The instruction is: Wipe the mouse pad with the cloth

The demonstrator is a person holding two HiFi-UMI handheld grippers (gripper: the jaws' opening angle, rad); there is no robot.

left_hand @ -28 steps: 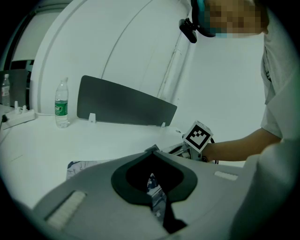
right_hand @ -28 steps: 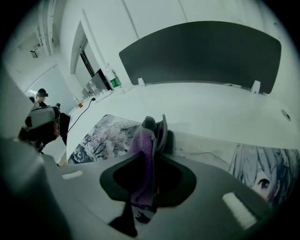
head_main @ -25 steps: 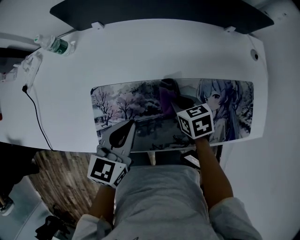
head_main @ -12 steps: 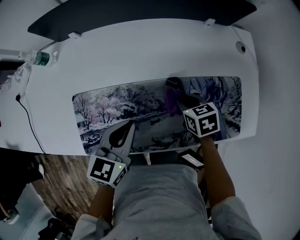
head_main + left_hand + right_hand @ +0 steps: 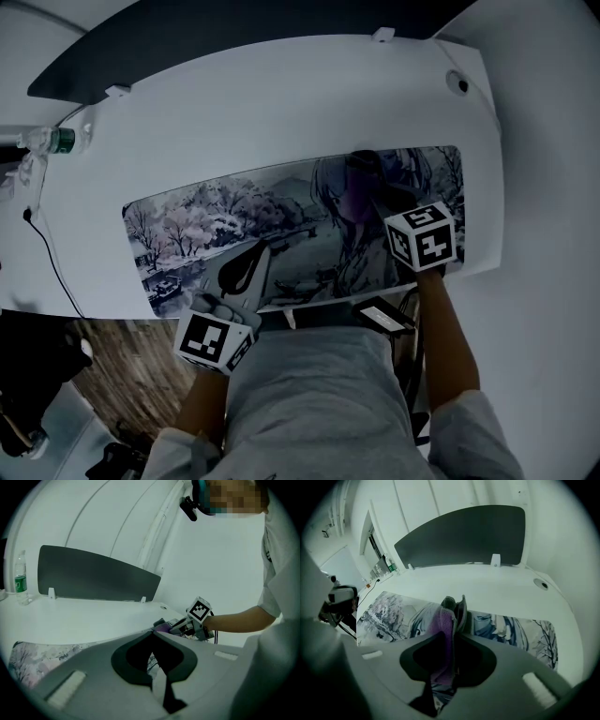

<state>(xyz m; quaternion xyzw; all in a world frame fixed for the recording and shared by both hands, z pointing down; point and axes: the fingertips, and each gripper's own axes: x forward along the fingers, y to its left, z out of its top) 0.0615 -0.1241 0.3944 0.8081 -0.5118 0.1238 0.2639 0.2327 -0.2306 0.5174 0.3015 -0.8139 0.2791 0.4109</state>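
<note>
A long mouse pad (image 5: 234, 220) printed with snowy trees and an anime figure lies across the white desk (image 5: 281, 103). My right gripper (image 5: 367, 199) is shut on a purple cloth (image 5: 354, 202), which it presses on the pad's right part. In the right gripper view the cloth (image 5: 440, 625) hangs between the closed jaws of the right gripper (image 5: 452, 613) above the pad (image 5: 506, 627). My left gripper (image 5: 258, 251) rests shut on the pad's near edge, holding nothing. The left gripper view shows the left gripper (image 5: 152, 634) and, beyond it, the right gripper (image 5: 187, 626) with the cloth (image 5: 161, 627).
A dark partition panel (image 5: 234, 28) stands along the desk's far edge. A water bottle (image 5: 52, 141) is at the far left, with a black cable (image 5: 52, 258) running off the desk there. A round cable hole (image 5: 457, 82) sits at the far right corner. A small dark device (image 5: 380, 314) lies by my lap.
The right gripper has slid the cloth rightwards along the pad, past the printed face. The head view has swung right. The left gripper keeps its place in the view.
</note>
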